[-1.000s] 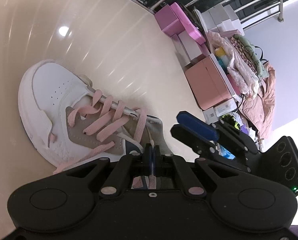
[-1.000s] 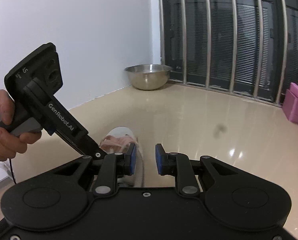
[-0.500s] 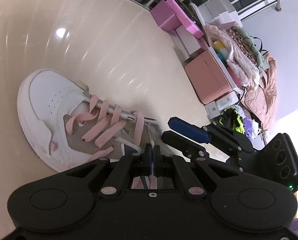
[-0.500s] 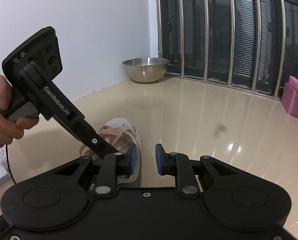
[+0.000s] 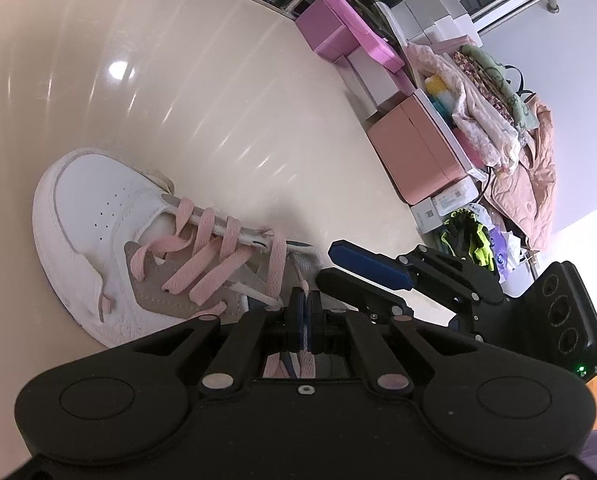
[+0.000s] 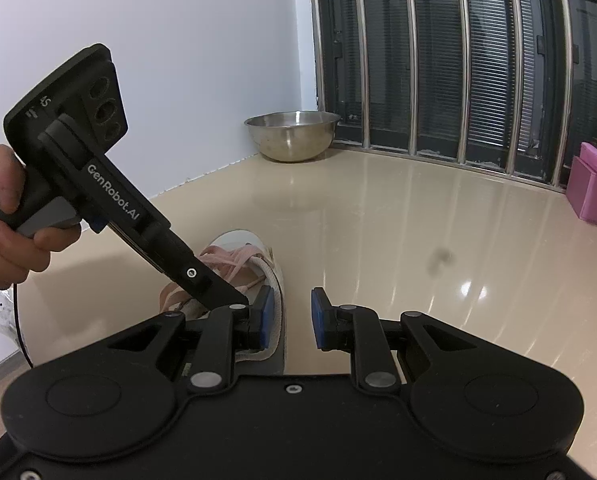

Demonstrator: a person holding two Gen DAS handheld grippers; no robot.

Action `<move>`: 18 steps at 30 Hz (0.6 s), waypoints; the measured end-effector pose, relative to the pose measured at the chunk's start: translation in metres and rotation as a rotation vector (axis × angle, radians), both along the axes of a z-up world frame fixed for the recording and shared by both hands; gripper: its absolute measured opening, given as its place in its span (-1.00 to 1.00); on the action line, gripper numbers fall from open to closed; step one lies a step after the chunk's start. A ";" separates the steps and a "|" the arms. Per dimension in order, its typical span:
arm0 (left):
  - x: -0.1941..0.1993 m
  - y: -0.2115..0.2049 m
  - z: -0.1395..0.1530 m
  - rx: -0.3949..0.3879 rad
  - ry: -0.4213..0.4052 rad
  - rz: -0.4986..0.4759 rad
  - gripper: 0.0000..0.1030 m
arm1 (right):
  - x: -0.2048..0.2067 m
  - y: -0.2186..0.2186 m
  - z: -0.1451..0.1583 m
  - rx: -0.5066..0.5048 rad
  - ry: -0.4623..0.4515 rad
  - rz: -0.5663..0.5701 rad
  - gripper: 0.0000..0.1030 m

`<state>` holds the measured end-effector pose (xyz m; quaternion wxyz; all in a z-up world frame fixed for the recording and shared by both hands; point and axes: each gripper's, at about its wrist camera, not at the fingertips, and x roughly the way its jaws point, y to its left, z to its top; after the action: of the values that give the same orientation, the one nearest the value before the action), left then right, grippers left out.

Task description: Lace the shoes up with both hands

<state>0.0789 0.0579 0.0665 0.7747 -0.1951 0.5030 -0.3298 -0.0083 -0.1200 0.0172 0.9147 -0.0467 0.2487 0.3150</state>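
Left wrist view: left gripper (image 5: 305,312) clamped on pink shoelace (image 5: 202,256) of white sneaker (image 5: 94,220); right wrist view alone: right gripper (image 6: 292,316) parted, empty, steel bowl (image 6: 292,134) beyond

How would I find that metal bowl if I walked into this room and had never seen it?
Look along the dark barred window to where it meets the pale wall. On the glossy beige floor in that corner sits the round stainless-steel bowl, upright and open. It is the only shiny metal vessel there, standing alone, far from the white sneaker with pink laces and the pink boxes.
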 end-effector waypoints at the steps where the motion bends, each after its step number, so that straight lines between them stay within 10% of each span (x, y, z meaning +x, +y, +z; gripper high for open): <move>1: -0.001 0.000 0.000 0.002 -0.001 -0.001 -0.95 | 0.000 0.000 0.000 0.001 0.001 0.000 -0.59; 18: -0.001 -0.002 0.004 0.020 -0.015 -0.016 -0.95 | -0.001 0.001 -0.001 0.001 0.012 0.004 -0.59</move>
<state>0.0779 0.0557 0.0702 0.7778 -0.1808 0.5020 -0.3322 -0.0094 -0.1195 0.0161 0.9126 -0.0449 0.2542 0.3171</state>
